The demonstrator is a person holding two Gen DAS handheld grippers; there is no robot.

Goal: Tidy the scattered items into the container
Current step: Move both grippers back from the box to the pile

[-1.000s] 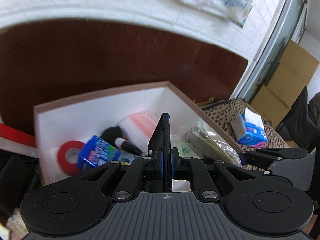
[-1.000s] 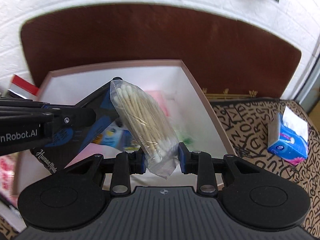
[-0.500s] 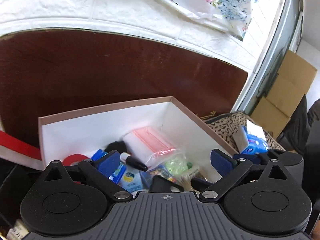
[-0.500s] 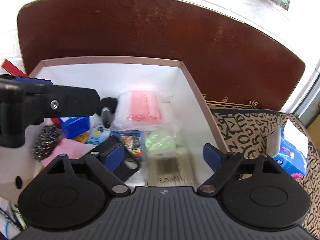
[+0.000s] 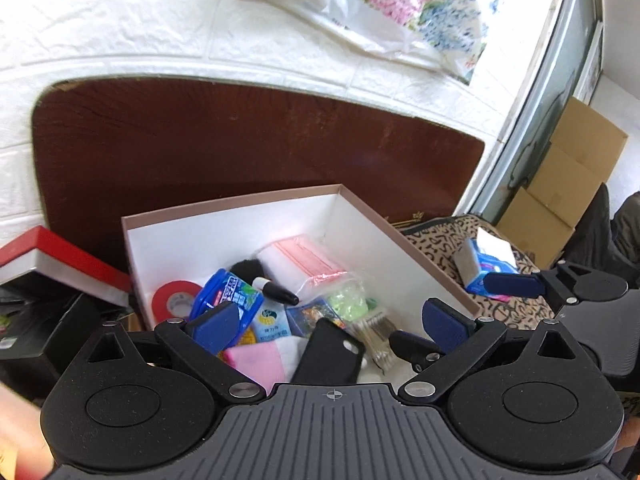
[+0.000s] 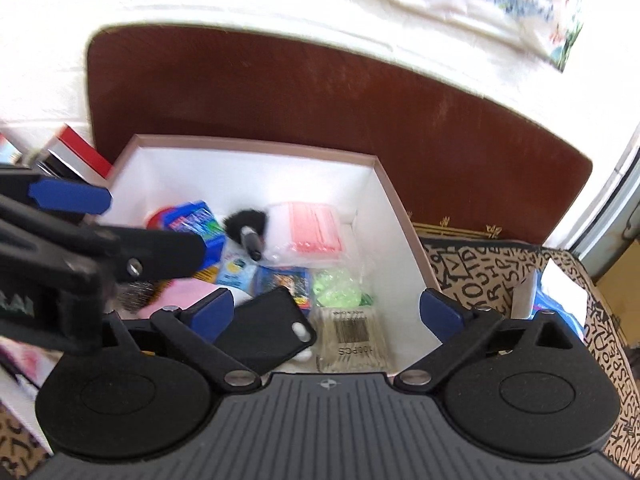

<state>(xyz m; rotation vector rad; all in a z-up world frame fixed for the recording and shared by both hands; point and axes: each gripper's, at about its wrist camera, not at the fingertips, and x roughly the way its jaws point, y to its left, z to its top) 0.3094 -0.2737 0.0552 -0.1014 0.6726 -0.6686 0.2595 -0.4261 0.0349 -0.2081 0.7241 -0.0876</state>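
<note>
The box (image 6: 396, 204) looks like matt white card with a pinkish rim. Inside it, a matt black phone case (image 6: 264, 324) lies beside a glossy clear plastic bag of cotton swabs (image 6: 352, 340). Behind the box stands a smooth, dark, polished wood board (image 5: 240, 140).

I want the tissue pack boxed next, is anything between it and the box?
Nothing visible blocks it. The blue tissue pack lies on the patterned cloth right of the white open-topped box; only the box's low side wall lies between, and the top is open.
</note>
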